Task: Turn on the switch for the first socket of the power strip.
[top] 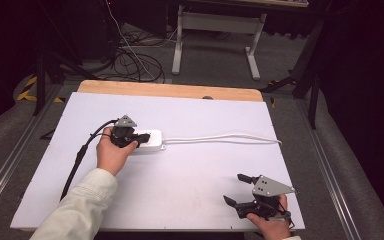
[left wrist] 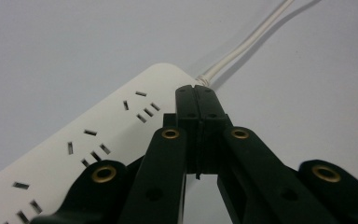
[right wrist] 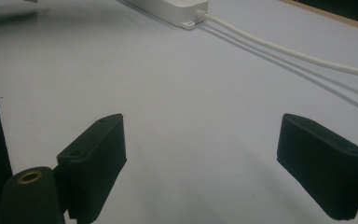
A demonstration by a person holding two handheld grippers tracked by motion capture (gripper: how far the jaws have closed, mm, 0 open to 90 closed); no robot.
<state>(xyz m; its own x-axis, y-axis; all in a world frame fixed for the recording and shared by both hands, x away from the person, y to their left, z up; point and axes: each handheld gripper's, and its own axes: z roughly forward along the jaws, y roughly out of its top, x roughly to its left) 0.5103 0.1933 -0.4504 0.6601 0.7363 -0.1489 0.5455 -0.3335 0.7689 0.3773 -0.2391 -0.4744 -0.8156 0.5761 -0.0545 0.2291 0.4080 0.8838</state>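
Left gripper [left wrist: 196, 88] closed, pads together over the white power strip [left wrist: 102, 135] (cord [top: 225, 137] trailing right). Right gripper [top: 240, 189] spread open, near right on table [top: 180, 185].

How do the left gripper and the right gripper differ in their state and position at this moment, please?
The left gripper is shut, pads pressed together with nothing between them; the right gripper stands wide open. The left gripper sits over the white power strip, near the end where its cord leaves; the right gripper is over bare table near the front edge, well apart from the strip. Both have black jaws, are hand-held, and hold nothing.
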